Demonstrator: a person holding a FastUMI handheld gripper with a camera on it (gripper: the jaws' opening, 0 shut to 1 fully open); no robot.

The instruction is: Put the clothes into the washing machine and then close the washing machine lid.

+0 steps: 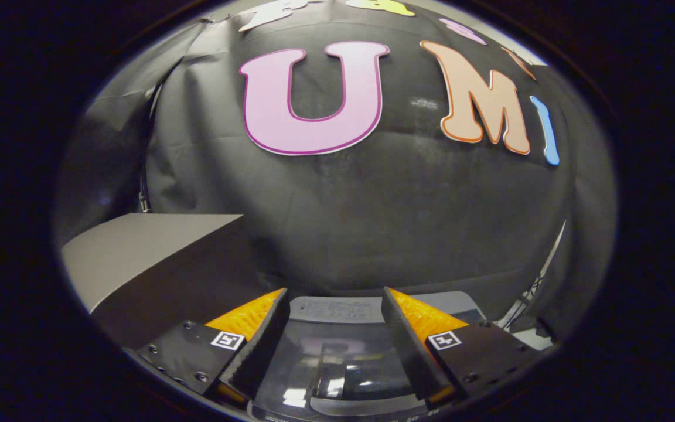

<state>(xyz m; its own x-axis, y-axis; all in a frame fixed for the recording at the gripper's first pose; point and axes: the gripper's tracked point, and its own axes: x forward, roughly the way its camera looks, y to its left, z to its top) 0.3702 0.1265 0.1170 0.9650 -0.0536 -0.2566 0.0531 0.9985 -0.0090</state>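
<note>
Gripper view: tool (334,310) is held wide w/ nothing gripped, above the washing machine's glossy lid (337,363), which looks shut; no clothes seen, so task probably near done.

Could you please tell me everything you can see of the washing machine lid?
The washing machine lid lies below and between the open gripper fingers, apparently shut. It looks like dark, glossy, see-through plastic or glass, throwing back reflections, with a pale grey panel along its far edge. Nothing touches it.
</note>
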